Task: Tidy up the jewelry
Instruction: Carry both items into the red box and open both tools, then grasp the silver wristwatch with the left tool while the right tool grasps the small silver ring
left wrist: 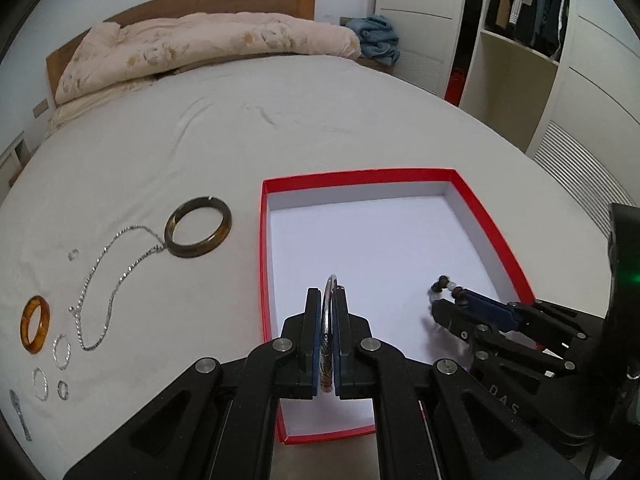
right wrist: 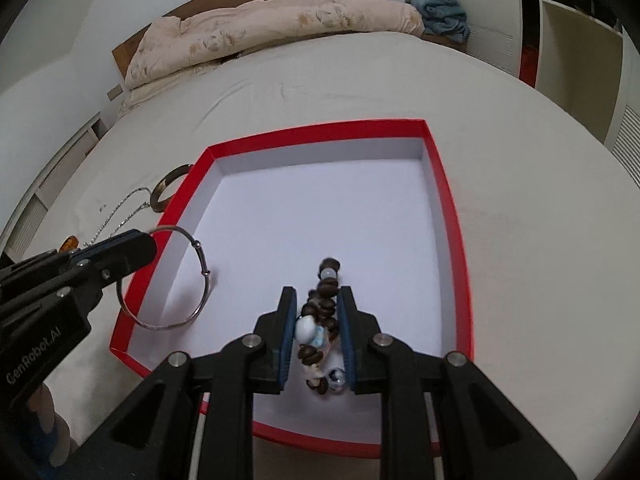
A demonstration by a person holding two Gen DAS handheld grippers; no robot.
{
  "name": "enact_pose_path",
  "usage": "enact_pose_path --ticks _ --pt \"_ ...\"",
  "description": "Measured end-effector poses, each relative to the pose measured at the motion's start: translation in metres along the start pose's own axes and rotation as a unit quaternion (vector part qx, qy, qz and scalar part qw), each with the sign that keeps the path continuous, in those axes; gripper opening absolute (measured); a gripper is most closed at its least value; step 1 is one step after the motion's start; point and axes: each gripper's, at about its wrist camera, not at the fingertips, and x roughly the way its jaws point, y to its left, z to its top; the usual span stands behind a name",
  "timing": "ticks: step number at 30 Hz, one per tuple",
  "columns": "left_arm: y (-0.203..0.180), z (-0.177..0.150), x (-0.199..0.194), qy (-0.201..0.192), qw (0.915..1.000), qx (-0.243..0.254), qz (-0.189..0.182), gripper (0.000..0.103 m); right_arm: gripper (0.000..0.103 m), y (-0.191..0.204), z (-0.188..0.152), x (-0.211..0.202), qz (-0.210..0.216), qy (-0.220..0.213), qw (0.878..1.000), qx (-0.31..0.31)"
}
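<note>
The left tool [left wrist: 330,300] pinches a thin silver bangle [right wrist: 188,280] upright over the near left part of the red box [left wrist: 496,216] on the bed [left wrist: 160,140]. The right tool [right wrist: 318,300] clamps a brown beaded bracelet [right wrist: 320,312] (with pale beads) inside the box; a dark bangle [left wrist: 199,227] and silver chain [left wrist: 116,276] lie left of it

Box [left wrist: 496,216] on bed [left wrist: 280,136]; bangle [left wrist: 199,227], chain [left wrist: 116,276] lie left.

White lettering "GenRobot.AI" runs along the black body of the left gripper [right wrist: 132,246], at the near left of the right wrist view. Raised letters "DAS" stand on the black arm of the right gripper [left wrist: 448,304], near right in the left wrist view.
</note>
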Motion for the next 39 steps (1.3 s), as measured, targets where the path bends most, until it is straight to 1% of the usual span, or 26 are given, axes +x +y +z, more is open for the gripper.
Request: enact_pose_path --ticks 4,8,14,16,17,20,22,24,25,26,27,28,31,34,39 --pt "0.005 -0.004 -0.002 0.004 0.9998 -0.015 -0.011 0.005 0.02 -0.005 -0.002 -0.001 -0.001 0.0 1.0 0.006" --pt "0.004 -0.005 -0.003 0.009 0.9991 -0.024 -0.033 0.005 0.02 -0.005 -0.003 -0.002 -0.001 0.0 1.0 0.006" --pt "-0.013 -0.011 -0.004 0.023 0.9979 -0.012 -0.059 0.005 0.021 -0.007 -0.003 -0.007 0.0 -0.004 1.0 0.008" --pt "-0.019 -0.017 -0.002 0.033 0.9973 -0.007 -0.065 0.005 0.033 -0.009 -0.004 -0.011 -0.008 -0.008 1.0 0.008" --pt "-0.021 -0.02 -0.001 0.038 0.997 -0.004 -0.067 0.005 0.036 -0.012 -0.004 -0.014 -0.01 -0.009 1.0 0.01" --pt "-0.025 -0.027 0.003 0.053 0.996 -0.002 -0.072 0.005 0.037 -0.022 -0.004 -0.023 -0.016 -0.015 1.0 0.021" --pt "-0.026 -0.028 0.001 0.053 0.9959 0.0 -0.073 0.005 0.037 -0.026 -0.003 -0.028 -0.014 -0.016 0.999 0.023" --pt "-0.027 -0.028 -0.001 0.053 0.996 -0.001 -0.073 0.012 0.038 -0.027 -0.003 -0.035 -0.02 -0.019 0.999 0.019" --pt "-0.027 -0.028 -0.003 0.05 0.9962 -0.002 -0.071 0.022 0.04 -0.027 -0.003 -0.037 -0.022 -0.021 0.999 0.017" --pt "-0.026 -0.028 -0.005 0.047 0.9967 -0.003 -0.066 0.034 0.04 -0.027 -0.003 -0.041 -0.022 -0.022 0.999 0.016" --pt "-0.025 -0.028 -0.008 0.043 0.9972 -0.004 -0.061 0.038 0.041 -0.028 -0.002 -0.044 -0.023 -0.024 0.999 0.017" --pt "-0.024 -0.027 -0.011 0.039 0.9976 -0.005 -0.058 0.04 0.041 -0.029 -0.002 -0.05 -0.025 -0.027 0.999 0.019" --pt "-0.022 -0.026 -0.021 0.033 0.998 -0.008 -0.054 0.041 0.041 -0.031 -0.001 -0.063 -0.029 -0.033 0.999 0.019" --pt "-0.016 -0.027 -0.04 0.018 0.9988 -0.011 -0.045 0.042 0.041 -0.028 0.002 -0.079 -0.03 -0.039 0.999 0.015" --pt "-0.001 -0.026 -0.078 -0.022 0.9991 -0.036 -0.01 0.042 0.041 -0.012 0.001 -0.109 -0.022 -0.051 0.998 0.002"
